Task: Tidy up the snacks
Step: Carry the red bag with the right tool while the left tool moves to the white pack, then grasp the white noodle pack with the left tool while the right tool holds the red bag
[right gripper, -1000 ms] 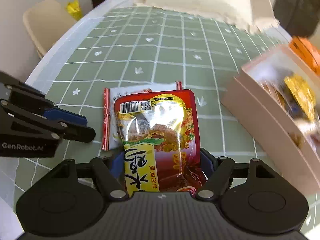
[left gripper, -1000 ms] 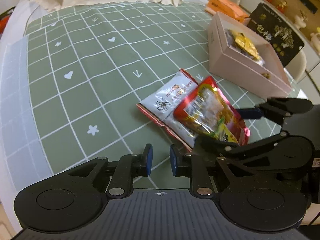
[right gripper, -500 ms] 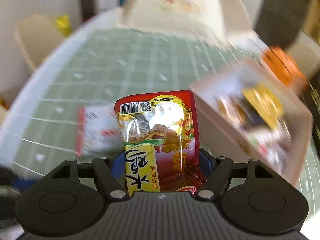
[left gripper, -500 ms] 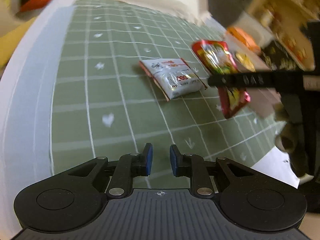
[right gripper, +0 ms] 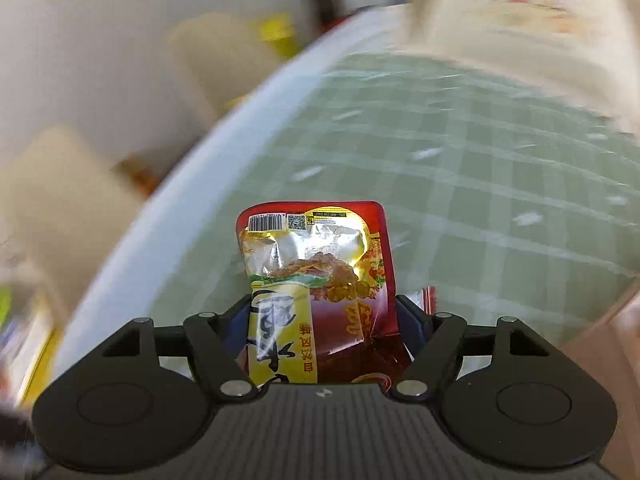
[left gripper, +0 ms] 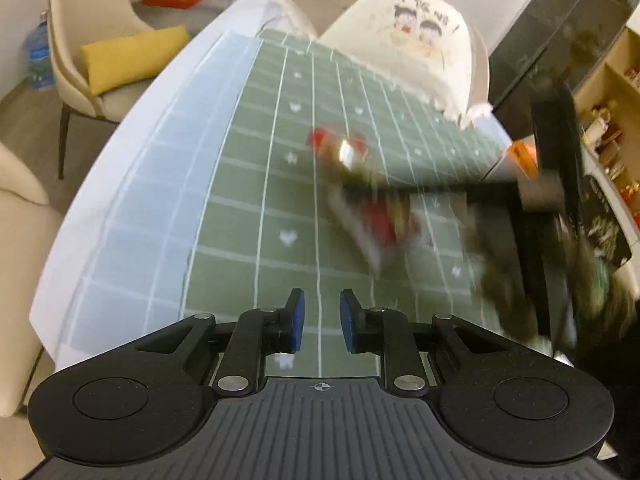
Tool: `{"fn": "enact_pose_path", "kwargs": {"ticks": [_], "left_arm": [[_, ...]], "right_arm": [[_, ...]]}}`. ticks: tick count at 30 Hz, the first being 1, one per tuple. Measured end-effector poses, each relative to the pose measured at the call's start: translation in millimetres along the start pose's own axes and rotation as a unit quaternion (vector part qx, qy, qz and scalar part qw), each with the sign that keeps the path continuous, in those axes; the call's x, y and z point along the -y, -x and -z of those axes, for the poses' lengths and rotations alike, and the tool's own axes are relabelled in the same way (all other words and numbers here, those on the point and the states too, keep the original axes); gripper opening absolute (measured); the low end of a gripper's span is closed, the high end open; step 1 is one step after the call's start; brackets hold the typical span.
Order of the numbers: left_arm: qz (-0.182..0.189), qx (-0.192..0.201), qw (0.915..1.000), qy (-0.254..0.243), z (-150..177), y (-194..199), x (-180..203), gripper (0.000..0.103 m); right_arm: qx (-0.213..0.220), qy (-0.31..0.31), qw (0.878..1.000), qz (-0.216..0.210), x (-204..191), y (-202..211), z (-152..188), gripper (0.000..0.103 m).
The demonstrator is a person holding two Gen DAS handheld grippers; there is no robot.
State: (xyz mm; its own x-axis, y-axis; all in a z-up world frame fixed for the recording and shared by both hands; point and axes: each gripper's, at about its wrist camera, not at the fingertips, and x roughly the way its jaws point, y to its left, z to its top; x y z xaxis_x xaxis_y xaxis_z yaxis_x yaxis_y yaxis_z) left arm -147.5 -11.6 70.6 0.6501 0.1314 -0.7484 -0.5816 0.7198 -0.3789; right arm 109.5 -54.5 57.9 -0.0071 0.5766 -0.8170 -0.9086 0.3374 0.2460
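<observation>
Right gripper (right gripper: 322,320): your jaws are pinching the lower end of the glossy red and yellow foil snack packet (right gripper: 314,268), which stands up out of them, clear above the bench (right gripper: 480,184)
Left gripper (left gripper: 320,316): empty, the blue-padded jaws drawn near together with a narrow gap left, hovering low over the green grid-patterned cloth
Packet in the left view: a red smear in mid-frame; too blurred to tell it from the white packet that seems to lie on the cloth beneath it
Handling: judge it light, soft and crinkly, with slick foil; the lumpy filling will shift, and the free top end will flop if you swing fast
Where to hold: keep your grip on the flat sealed margin at the end, not on the puffed middle, which would squash or slide
Destination: a pinkish box edge (right gripper: 616,340) shows at the lower right, blurred; it looks the likely place for the packet
Risk: the packet could slip from the jaws during a quick turn
</observation>
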Motion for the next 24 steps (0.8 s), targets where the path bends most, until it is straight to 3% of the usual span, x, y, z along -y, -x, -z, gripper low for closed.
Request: {"fn": "enact_pose_path", "kwargs": {"ticks": [3, 7, 8, 10, 12, 14, 16, 19, 21, 22, 24], "left_arm": [[-0.005, 0.008, 0.9991, -0.042, -15, -5, 10, 0.023], [0.002, 0.001, 0.9918, -0.128, -41, -27, 40, 0.023], [0.003, -0.002, 0.9857, -0.169, -44, -35, 53, 0.024], [-0.003, -0.014, 0.963, -0.269, -47, -51, 82, 0.026], [-0.008, -0.033, 0.9335, -0.357, -41, -68, 110, 0.029], [-0.016, -0.061, 0.9072, -0.416, -28, -86, 129, 0.031], [-0.028, -0.085, 0.889, -0.449, -15, -100, 137, 0.031], [-0.036, -0.084, 0.8707, -0.483, 4, -107, 141, 0.038], [-0.027, -0.09, 0.8617, -0.499, 12, -108, 144, 0.063], [-0.014, -0.097, 0.8575, -0.505, 15, -108, 144, 0.069], [0.006, -0.101, 0.8577, -0.504, 12, -106, 141, 0.071]], "right_arm": [[-0.01, 0.08, 0.997, -0.007, -26, 17, 32, 0.072], [0.008, 0.055, 0.998, 0.025, -16, 58, 66, 0.072], [0.012, 0.04, 0.998, 0.045, -9, 70, 77, 0.072], [0.014, 0.022, 0.996, 0.08, 1, 87, 95, 0.072], [0.006, 0.0, 0.993, 0.12, 17, 104, 120, 0.073], [-0.004, -0.03, 0.99, 0.135, 31, 112, 137, 0.073], [-0.008, -0.069, 0.986, 0.15, 42, 118, 154, 0.073], [0.006, -0.108, 0.98, 0.168, 49, 127, 170, 0.075], [0.012, -0.117, 0.977, 0.177, 49, 130, 177, 0.08], [0.014, -0.12, 0.976, 0.184, 47, 127, 177, 0.082], [0.017, -0.124, 0.973, 0.196, 43, 126, 181, 0.086]]}}
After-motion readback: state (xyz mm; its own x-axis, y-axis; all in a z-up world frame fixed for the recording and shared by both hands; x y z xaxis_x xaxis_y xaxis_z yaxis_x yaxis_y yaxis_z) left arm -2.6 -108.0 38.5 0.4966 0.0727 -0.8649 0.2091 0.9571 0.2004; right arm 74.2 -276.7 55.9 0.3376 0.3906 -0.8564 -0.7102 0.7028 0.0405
